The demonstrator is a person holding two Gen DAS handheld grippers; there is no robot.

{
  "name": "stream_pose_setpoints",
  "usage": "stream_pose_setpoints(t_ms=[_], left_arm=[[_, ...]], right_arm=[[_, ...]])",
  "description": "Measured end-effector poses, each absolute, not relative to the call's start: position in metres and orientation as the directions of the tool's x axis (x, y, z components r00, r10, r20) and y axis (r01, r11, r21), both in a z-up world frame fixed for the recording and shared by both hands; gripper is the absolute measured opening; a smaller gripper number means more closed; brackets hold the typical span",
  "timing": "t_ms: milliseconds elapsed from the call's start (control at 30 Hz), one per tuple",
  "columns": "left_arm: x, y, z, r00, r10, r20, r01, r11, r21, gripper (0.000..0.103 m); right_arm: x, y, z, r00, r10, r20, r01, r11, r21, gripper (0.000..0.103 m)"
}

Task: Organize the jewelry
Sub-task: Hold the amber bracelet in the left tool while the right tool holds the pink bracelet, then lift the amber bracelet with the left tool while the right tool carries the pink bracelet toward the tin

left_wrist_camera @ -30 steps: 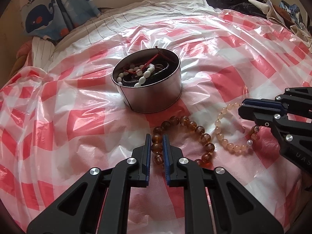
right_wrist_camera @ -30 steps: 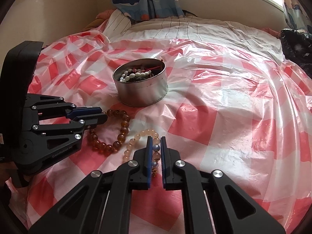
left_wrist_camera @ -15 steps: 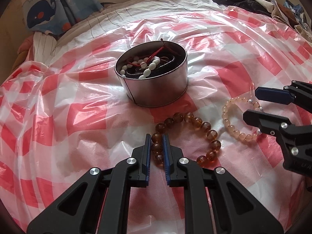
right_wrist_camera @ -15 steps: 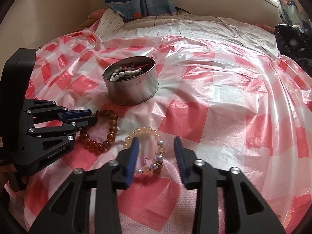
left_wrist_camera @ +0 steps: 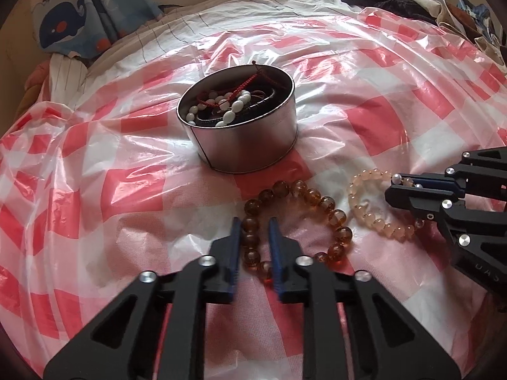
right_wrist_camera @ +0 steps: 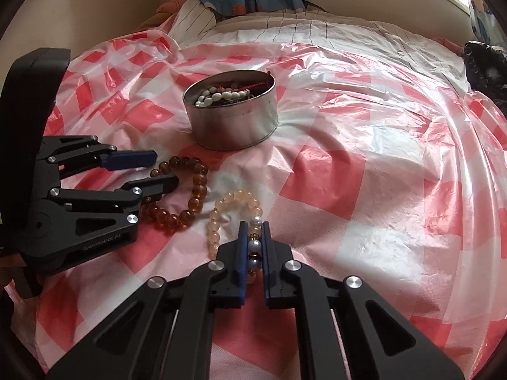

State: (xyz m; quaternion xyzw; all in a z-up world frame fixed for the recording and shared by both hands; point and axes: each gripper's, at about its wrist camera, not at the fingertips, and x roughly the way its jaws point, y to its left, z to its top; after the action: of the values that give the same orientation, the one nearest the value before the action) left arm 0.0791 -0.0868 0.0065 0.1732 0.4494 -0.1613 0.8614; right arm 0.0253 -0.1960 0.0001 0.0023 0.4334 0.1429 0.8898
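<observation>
From the left wrist, the left gripper (left_wrist_camera: 255, 237) straddles the amber bracelet (left_wrist_camera: 298, 221) with fingers slightly spread, the tin (left_wrist_camera: 250, 145) lying at twelve o'clock. From the right wrist, the right gripper (right_wrist_camera: 253, 240) pinches the pale bracelet (right_wrist_camera: 233, 218), tin (right_wrist_camera: 234, 126) at twelve, slightly farther.

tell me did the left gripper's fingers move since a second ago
Yes. The left gripper has opened; its fingers now straddle the amber bracelet without clamping it, near the tin.

Both grippers, left gripper (left_wrist_camera: 255, 247) & right gripper (right_wrist_camera: 254, 247): matte black linkages, silver screws, blue-lined jaws, "GenRobot.AI" lettering.
</observation>
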Motion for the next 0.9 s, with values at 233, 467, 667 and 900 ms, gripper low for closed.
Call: stream_pose_setpoints(t_ms=[233, 467, 667, 900], left_arm=[[0.076, -0.085, 0.02, 0.571, -0.159, -0.806, 0.429, 0.894, 0.127, 0.01], [0.073, -0.083, 0.033, 0.589, -0.197, -0.783, 0.429, 0.898, 0.097, 0.01], [0.074, -0.079, 0.039, 0.595, -0.215, -0.775, 0.42, 0.905, 0.072, 0.01], [0.073, -0.077, 0.043, 0.604, -0.222, -0.765, 0.417, 0.906, 0.066, 0.01]], right_arm=[[0.022, -0.205, 0.018, 0.64, 0.32, -0.698, -0.249, 0.946, 0.206, 0.008], [0.017, -0.211, 0.033, 0.696, 0.339, -0.633, -0.247, 0.941, 0.231, 0.008], [0.013, -0.213, 0.041, 0.723, 0.351, -0.595, -0.255, 0.936, 0.243, 0.008], [0.012, -0.216, 0.044, 0.733, 0.357, -0.579, -0.257, 0.933, 0.25, 0.008]])
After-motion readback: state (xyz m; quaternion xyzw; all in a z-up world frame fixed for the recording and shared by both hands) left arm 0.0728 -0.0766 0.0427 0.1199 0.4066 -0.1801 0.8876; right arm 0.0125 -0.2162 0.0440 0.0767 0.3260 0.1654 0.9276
